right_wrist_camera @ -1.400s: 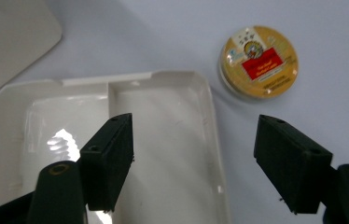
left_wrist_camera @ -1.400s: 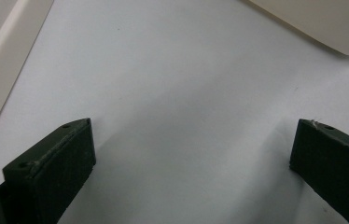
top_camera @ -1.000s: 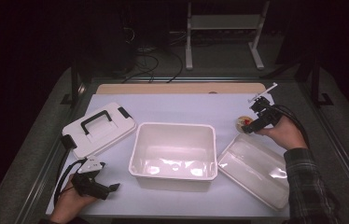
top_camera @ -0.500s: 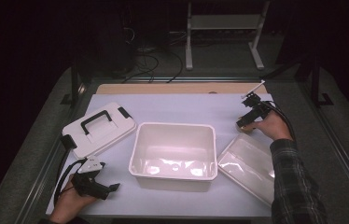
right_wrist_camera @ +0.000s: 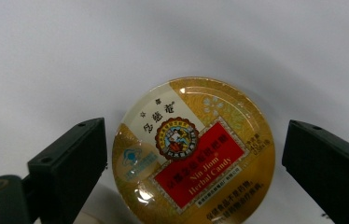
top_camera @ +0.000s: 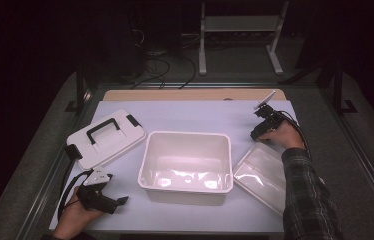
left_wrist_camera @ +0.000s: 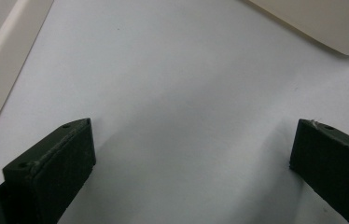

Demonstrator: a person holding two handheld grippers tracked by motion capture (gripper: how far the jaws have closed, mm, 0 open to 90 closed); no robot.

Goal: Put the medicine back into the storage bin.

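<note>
Candy tin [right_wrist_camera: 193,154] lies flat on the table [top_camera: 185,115] near its far right corner, between the spread jaws of the right gripper [right_wrist_camera: 193,158], which do not touch it. Going left to right: the left gripper [top_camera: 106,197] rests gaping and empty at the near left, then the lid [top_camera: 105,137], the white bin [top_camera: 185,162], and the clear tray [top_camera: 262,172]. An off-centre squeeze could skid the round tin towards the table edge; little room remains beyond it.
</note>
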